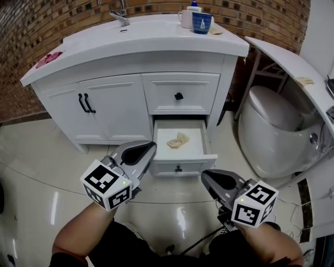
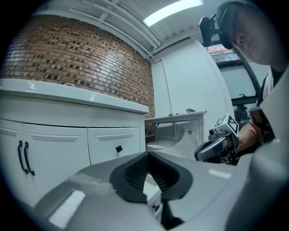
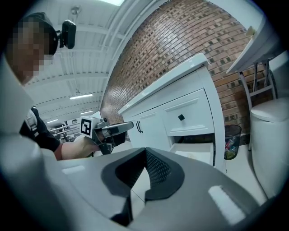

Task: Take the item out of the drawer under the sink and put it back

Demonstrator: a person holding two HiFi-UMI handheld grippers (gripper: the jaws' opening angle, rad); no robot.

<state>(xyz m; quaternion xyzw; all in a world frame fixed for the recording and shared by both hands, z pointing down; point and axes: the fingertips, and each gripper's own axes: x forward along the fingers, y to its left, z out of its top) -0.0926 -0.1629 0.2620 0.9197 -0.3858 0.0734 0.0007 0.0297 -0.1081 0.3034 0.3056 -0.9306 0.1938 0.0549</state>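
I have the left gripper (image 1: 151,147) low in front of the white vanity (image 1: 115,104), its tip just at the left front corner of the open lower drawer (image 1: 190,148). In the left gripper view its jaws are together, pads meeting at the tip with nothing between them. The right gripper (image 1: 205,176) hangs a little nearer to me, off the drawer's right front corner and apart from it. Its jaws are also closed on nothing in the right gripper view.

The task's thing, a beige crumpled item (image 1: 178,140), lies on the white bottom of that pulled-out drawer, about in the middle. I cannot tell whether it is cloth or paper. Neither gripper touches it. The upper drawer (image 1: 180,86) directly above is shut, with a small black knob, and the two cabinet doors to its left are closed.

On the vanity's surface (image 1: 156,39) a blue mug (image 1: 201,22) stands touching or just beside a white mug (image 1: 186,18), near the back right corner, with the faucet (image 1: 121,14) to their left. A toilet (image 1: 276,130) stands to the right of the vanity. The right gripper view shows a mesh waste bin (image 3: 231,140) between the two, against the brick wall.
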